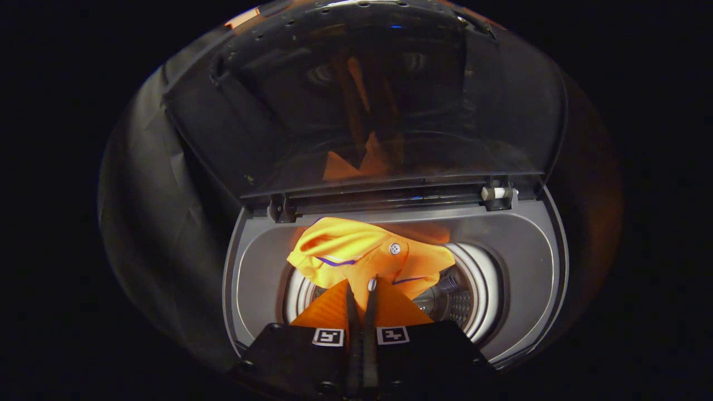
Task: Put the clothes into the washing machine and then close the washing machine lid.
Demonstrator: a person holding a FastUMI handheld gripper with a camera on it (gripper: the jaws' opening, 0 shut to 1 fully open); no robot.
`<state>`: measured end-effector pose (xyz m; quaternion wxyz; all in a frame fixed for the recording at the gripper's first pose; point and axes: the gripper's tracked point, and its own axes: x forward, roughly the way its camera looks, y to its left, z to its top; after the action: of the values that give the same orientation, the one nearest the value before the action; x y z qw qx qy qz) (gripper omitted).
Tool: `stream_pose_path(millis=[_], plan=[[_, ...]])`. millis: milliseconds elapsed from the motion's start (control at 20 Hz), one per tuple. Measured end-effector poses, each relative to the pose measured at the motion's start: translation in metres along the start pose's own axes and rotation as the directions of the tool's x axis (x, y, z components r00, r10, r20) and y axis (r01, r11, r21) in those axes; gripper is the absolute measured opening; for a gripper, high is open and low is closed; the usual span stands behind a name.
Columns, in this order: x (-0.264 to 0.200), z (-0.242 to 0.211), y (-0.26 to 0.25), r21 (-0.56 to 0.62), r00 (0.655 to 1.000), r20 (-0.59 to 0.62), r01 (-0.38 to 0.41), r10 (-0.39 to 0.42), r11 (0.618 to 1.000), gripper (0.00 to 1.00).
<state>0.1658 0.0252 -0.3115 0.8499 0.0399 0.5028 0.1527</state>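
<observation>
An orange garment [362,256] with thin purple trim and white buttons hangs over the drum opening [468,301] of a top-loading washing machine [523,245]. My gripper [361,289] is shut on a fold of that garment, both fingers pressed together with the cloth pinched between them. The garment spreads beyond the fingertips toward the back rim of the opening. The machine's dark see-through lid [367,111] stands raised behind the opening and mirrors the orange cloth.
The grey top panel [262,267] rings the drum. Lid hinges [498,194] sit along the back edge of the opening. Black cloth [145,211] hangs to the left of the machine.
</observation>
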Motion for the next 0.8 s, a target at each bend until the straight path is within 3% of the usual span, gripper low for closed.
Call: stream_pose_path(millis=[400, 450, 750, 800], plan=[[0.018, -0.023, -0.019, 0.056, 0.996, -0.076, 0.044, -0.039, 0.997, 0.08], [0.018, -0.026, -0.019, 0.058, 0.996, -0.085, 0.041, -0.036, 0.997, 0.12], [0.009, -0.025, -0.020, 0.034, 0.995, -0.082, 0.052, -0.049, 0.998, 1.00], [0.011, -0.025, -0.019, 0.031, 0.996, -0.078, 0.050, -0.048, 0.998, 0.99]])
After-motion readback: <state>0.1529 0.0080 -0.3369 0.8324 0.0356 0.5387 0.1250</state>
